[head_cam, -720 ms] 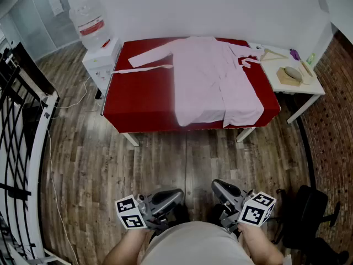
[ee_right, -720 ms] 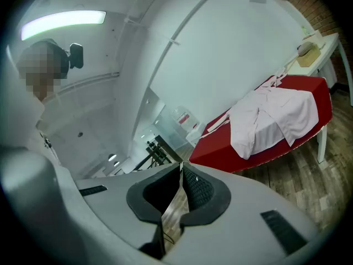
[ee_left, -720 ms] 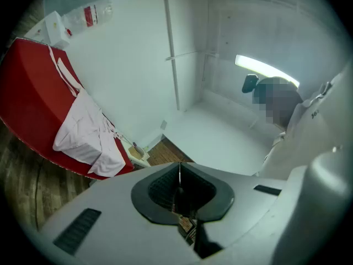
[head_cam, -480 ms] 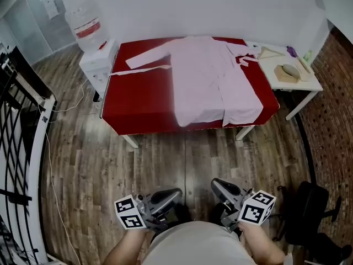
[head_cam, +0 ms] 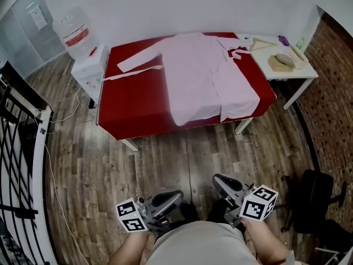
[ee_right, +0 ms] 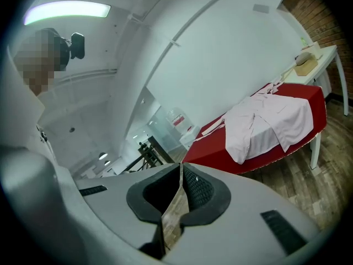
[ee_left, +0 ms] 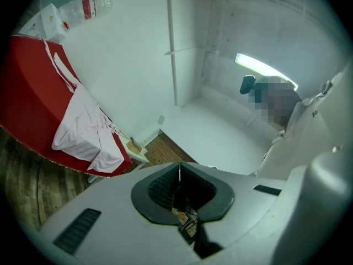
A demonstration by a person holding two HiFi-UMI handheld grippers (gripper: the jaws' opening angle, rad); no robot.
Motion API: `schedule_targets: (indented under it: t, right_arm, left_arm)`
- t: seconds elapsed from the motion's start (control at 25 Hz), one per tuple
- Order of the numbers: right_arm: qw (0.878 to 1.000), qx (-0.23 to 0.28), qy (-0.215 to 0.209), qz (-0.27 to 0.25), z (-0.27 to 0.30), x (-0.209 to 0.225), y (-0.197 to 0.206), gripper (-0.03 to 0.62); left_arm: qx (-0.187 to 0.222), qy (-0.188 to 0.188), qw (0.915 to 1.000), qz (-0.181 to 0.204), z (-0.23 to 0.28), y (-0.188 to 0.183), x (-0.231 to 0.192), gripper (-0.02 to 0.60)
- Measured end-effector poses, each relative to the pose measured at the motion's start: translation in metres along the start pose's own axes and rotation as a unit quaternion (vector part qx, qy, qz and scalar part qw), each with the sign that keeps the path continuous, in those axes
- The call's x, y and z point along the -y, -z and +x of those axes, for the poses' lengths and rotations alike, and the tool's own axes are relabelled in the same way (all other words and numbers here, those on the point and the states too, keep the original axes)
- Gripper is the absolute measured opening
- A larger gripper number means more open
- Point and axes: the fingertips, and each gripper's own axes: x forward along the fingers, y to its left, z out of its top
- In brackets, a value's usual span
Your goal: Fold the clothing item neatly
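A pale pink robe [head_cam: 204,73] lies spread flat on the red-covered table [head_cam: 135,112], one sleeve stretched left and its hem over the front edge. Its belt [head_cam: 129,72] trails off to the left. The robe also shows far off in the left gripper view [ee_left: 83,128] and the right gripper view [ee_right: 265,123]. Both grippers hang low by the person's body, well short of the table. My left gripper [head_cam: 177,195] is shut with nothing in it, and my right gripper [head_cam: 216,179] is shut and empty too.
A white side table [head_cam: 287,65] with a hanger and small objects stands right of the red table. A water dispenser [head_cam: 77,37] is at the far left. A black metal rail [head_cam: 16,148] runs along the left; a black chair [head_cam: 317,197] is at right. Wooden floor lies between.
The head view has shifted forward and a little right, so the table sits slightly higher in the picture. Both grippers stay shut by the body.
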Motion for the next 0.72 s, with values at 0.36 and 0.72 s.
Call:
schedule_targets:
  t: [0.36, 0.72]
  right_arm:
    - [1.000, 0.009, 0.019, 0.007, 0.008, 0.039, -0.016, 0.012]
    - [1.000, -0.025, -0.003, -0.004, 0.079, 0.107, -0.067, 0.012]
  left_arm:
    - [-0.026, 0.004, 0.9996, -0.006, 0.024, -0.006, -0.028, 0.005]
    - [-0.046, -0.025, 0.9985, 0.018, 0.076, -0.059, -0.097, 0.005]
